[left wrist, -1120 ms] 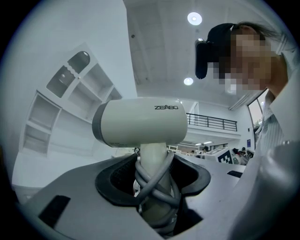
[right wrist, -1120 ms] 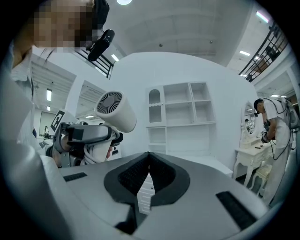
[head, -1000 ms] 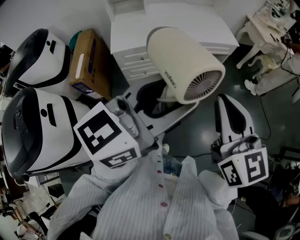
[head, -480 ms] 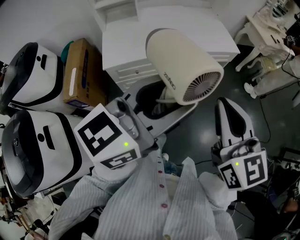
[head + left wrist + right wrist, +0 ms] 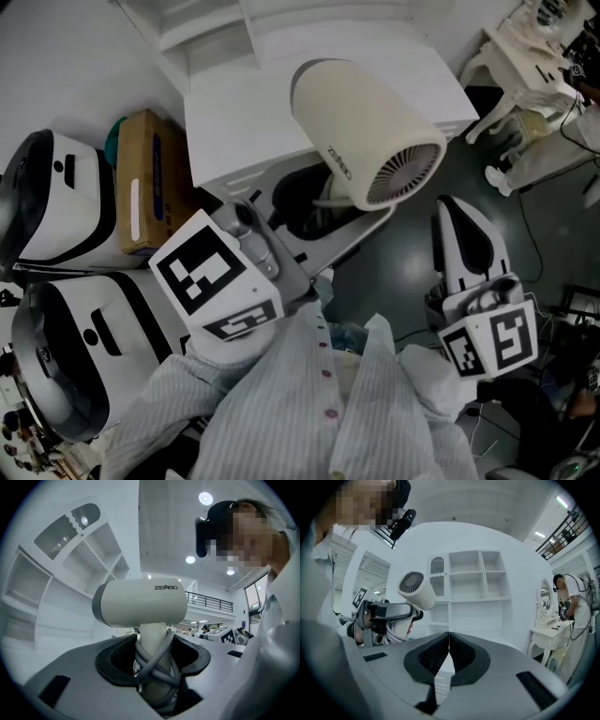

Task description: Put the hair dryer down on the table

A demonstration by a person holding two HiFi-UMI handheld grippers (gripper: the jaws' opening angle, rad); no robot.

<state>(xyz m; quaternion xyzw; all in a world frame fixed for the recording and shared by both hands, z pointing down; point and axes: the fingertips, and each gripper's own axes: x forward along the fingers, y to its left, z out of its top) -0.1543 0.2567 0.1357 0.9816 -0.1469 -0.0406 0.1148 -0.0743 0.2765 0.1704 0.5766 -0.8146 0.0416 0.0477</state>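
Cardboard box point(image 5: 141, 183) stands shut by the white table's point(image 5: 244, 103) left side, contents not visible; something teal point(image 5: 114, 136) pokes out behind it. Next to the box, two white-and-black domed machines point(image 5: 70, 202), lids down, so no telling what's inside.

Hair dryer point(image 5: 366, 131): cream, not on the table. It's up in the air, seen from above over the table's near right edge, grille end toward the dark floor point(image 5: 403, 272). The left gripper point(image 5: 154, 667) is clamped round its handle, w/ the grey cord point(image 5: 162, 650) wound round the handle btwn the pads. The right gripper point(image 5: 449, 651) is off to the right, well apart from the dryer, jaws pressed together w/ nothing in them.

Room: white walls, a white shelf unit point(image 5: 473, 583) w/ open compartments, bare as far as I can see. An ornate white dressing table point(image 5: 525, 47) at the far right, clutter on top too small to make out. A 2nd person point(image 5: 576, 606) stands by it. The one holding the grippers wears a pale striped shirt point(image 5: 309, 412).
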